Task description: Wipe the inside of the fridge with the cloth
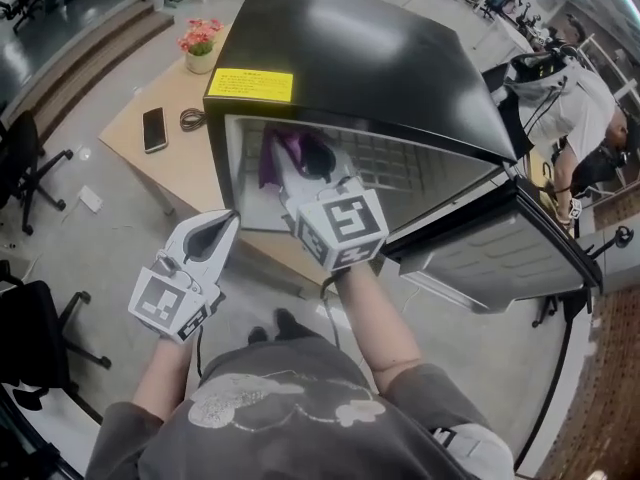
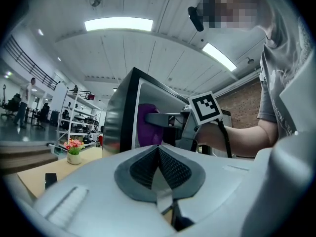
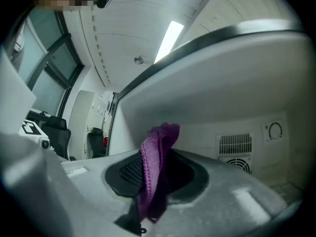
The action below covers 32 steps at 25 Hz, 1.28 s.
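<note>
Much of the fridge (image 1: 380, 58) interior is hidden in the head view by its black top and by the right gripper (image 1: 305, 176), which is reached in through the open front with the forearm extended. The purple cloth (image 3: 157, 167) is seen clamped between that gripper's jaws, its free end bunched above them near the back wall vent (image 3: 236, 144); whether the cloth is pressed against any surface cannot be made out. The left gripper (image 2: 159, 154) is held outside, low and left of the opening, with its jaws closed together and nothing between them. The open door (image 1: 500, 248) is swung out to the right.
</note>
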### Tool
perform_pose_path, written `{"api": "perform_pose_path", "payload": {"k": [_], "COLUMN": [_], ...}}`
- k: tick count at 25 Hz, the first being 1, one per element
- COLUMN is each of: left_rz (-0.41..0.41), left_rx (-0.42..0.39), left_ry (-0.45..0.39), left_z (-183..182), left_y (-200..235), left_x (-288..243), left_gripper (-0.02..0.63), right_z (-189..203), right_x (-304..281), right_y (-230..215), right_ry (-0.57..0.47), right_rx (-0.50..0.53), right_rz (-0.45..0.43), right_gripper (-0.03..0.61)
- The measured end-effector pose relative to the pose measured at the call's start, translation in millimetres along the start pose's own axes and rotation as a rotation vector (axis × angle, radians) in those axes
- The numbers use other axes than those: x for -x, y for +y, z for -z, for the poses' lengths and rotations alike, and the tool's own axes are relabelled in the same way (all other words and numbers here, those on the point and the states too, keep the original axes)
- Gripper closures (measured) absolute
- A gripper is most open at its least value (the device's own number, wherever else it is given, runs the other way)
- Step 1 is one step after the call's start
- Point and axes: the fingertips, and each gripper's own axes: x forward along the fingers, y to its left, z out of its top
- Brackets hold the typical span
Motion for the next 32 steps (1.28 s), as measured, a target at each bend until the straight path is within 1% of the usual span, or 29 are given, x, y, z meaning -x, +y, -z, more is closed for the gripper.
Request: {"api": "perform_pose_path", "payload": {"k": [2,4,6,9,13,15,18,19,21,23,32], "left_rz": [-0.012,-0.029,-0.047,-0.077,-0.111,-0.125,-0.139,-0.141,-0.143,-0.142,-0.115], "left_rx": [-0.006,-0.006,-0.004,-0.002,0.004,0.004,0.005,0.005,0.006,0.006,0.004], "left_ry": [0.000,-0.003,-0.008,-0.012,-0.010,-0.008,-0.005,-0.004,-0.003,-0.004,-0.005], "left_z": [-2.9,-5.4,-6.8,-7.5,-6.4,-5.9,-5.2,-4.9,-4.4,-3.9,-4.4], "left_y": [2.6,6.4,9.2,13.8,20.1,22.2,23.4,23.0,21.3,19.5,7.0], "left_x": [-2.8,-5.2,-7.1,-8.7,-9.1,-8.9,-8.3,-7.9,-7.4,-7.3,-7.0], "left_gripper": [0.597,0.597,0.597,0.597,0.597,0.597,0.597,0.597,0.597,0.597,0.597], "right_z": [5.0,11.6,19.0,31.7,45.7,51.5,78.9,79.9,63.8,50.8,33.1], "right_x": [-17.3,-35.2,-51.9,-76.1,-101.5,-110.2,-122.1,-122.9,-117.0,-108.1,-59.0], "right_y": [0.2,-7.2,-18.8,-31.7,-43.9,-50.7,-52.8,-51.6,-48.0,-39.3,9.1], "right_ry": [0.028,0.066,0.104,0.167,0.222,0.243,0.302,0.301,0.265,0.240,0.164], "right_rx": [0.030,0.042,0.036,0.016,0.012,-0.015,-0.086,-0.094,-0.079,-0.071,-0.099], "right_rz": [-0.013,-0.007,0.003,-0.008,0.003,0.010,-0.035,-0.044,-0.039,-0.055,-0.155], "right_gripper": [0.495,0.495,0.495,0.495,0.495,0.495,0.495,0.495,0.495,0.495,0.494]}}
